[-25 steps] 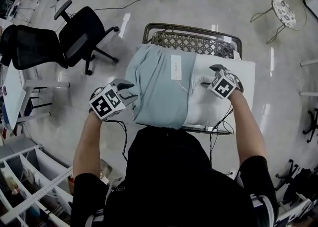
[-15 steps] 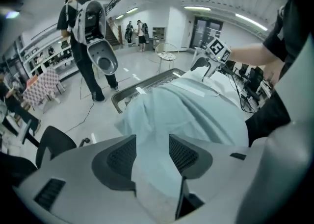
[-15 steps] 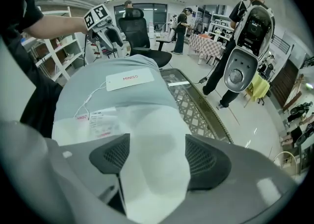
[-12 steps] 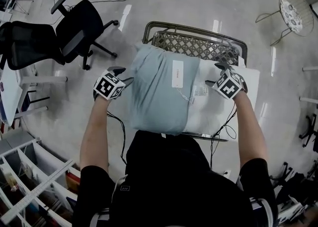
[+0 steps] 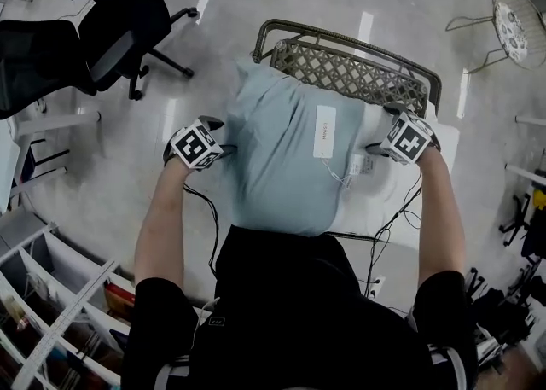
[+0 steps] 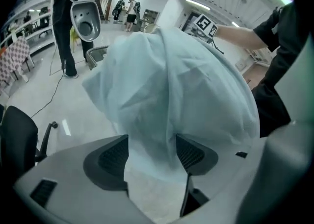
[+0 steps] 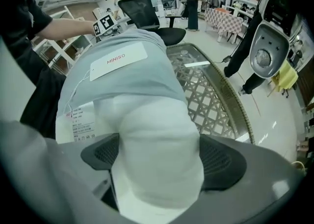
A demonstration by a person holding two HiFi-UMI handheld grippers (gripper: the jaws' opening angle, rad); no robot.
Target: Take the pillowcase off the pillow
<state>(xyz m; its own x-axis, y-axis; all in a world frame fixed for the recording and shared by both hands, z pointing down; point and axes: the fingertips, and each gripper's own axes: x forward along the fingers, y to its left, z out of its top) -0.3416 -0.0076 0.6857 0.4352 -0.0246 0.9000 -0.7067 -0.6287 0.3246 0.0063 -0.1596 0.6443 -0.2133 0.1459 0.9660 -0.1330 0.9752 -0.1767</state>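
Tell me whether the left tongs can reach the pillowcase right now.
Probably yes: the left tongs have just been opening, and a fold of the pillowcase sits between the jaws, with nothing in the way.

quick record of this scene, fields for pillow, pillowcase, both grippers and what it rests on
pillowcase: pale blue, covers most of the pillow, white label on top
pillow: white end bare on the right
left hand-held gripper: jaws have just been opening, pillowcase fabric between them
right hand-held gripper: jaws have just been opening, bare pillow end between them
support: woven chair
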